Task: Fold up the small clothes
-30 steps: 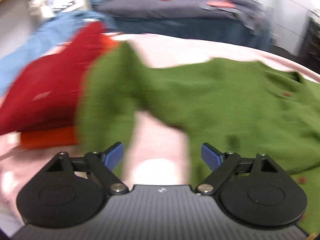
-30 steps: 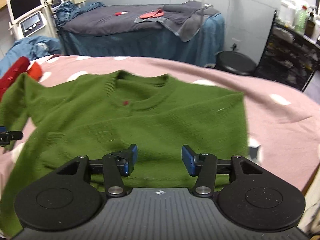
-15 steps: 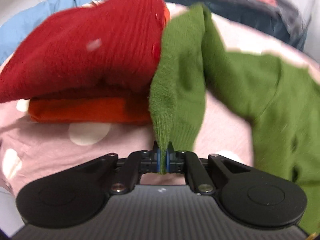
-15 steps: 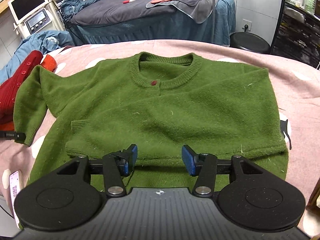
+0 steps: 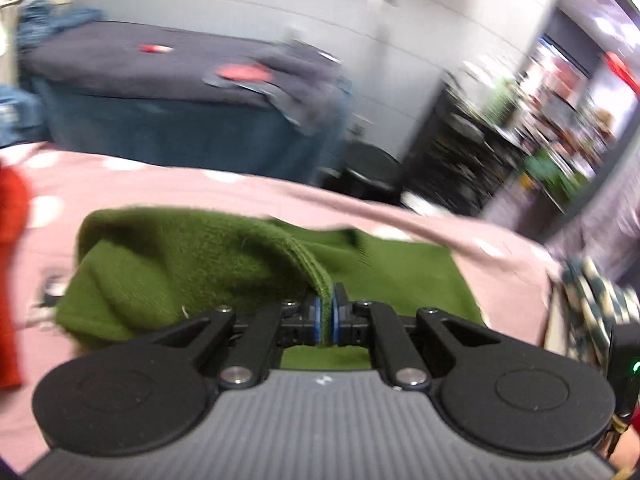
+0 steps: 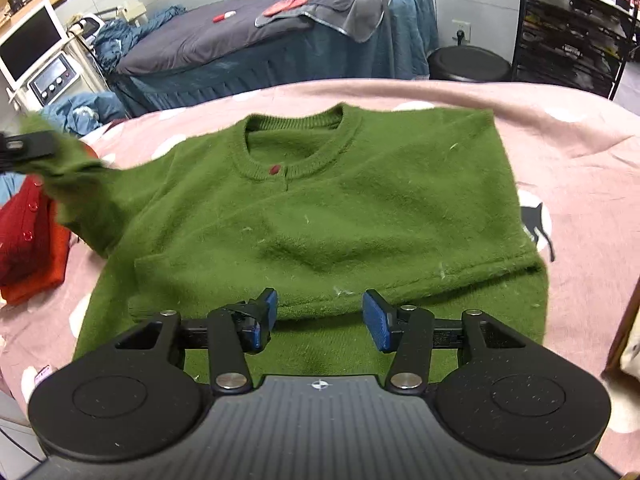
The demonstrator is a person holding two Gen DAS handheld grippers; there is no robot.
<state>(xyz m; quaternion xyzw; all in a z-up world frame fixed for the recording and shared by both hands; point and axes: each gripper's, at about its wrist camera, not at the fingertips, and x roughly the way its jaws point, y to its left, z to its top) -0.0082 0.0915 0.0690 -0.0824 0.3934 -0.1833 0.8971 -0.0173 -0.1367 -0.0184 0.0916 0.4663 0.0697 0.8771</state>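
- Bed [image 6: 580,152]: pink spotted cover, filling the middle of both views and bearing everything else.
- Sweater [image 6: 340,208]: green, lying flat and face up at the centre of the right wrist view, collar toward the top of the frame; the sleeve on the right of the frame is already lying folded across the chest.
- Sleeve [image 5: 192,276]: a second ago lying out flat at the left of the frame; now being lifted off the cover and carried in over the body. Judgement: the second sleeve fold is under way, and the hem fold is waiting.
- Left gripper [image 5: 327,322]: a second ago standing wide and empty; now pinching the sleeve cuff [image 5: 320,280] tight between its blue pads. It is showing as a blurred black bar at the left edge of the right wrist view.
- Right gripper [image 6: 319,318]: jaws standing wide, nothing between them, hovering over the hem at the lower centre.
- Red stack [image 6: 28,232]: folded red and orange knits sitting at the lower left, just beside where the sleeve is rising; judged close enough to be snagged.
- Dark couch [image 6: 248,40], stool [image 6: 468,64], shelves [image 6: 576,20]: standing beyond the bed along the top of the frame, well apart and obstructing nothing.
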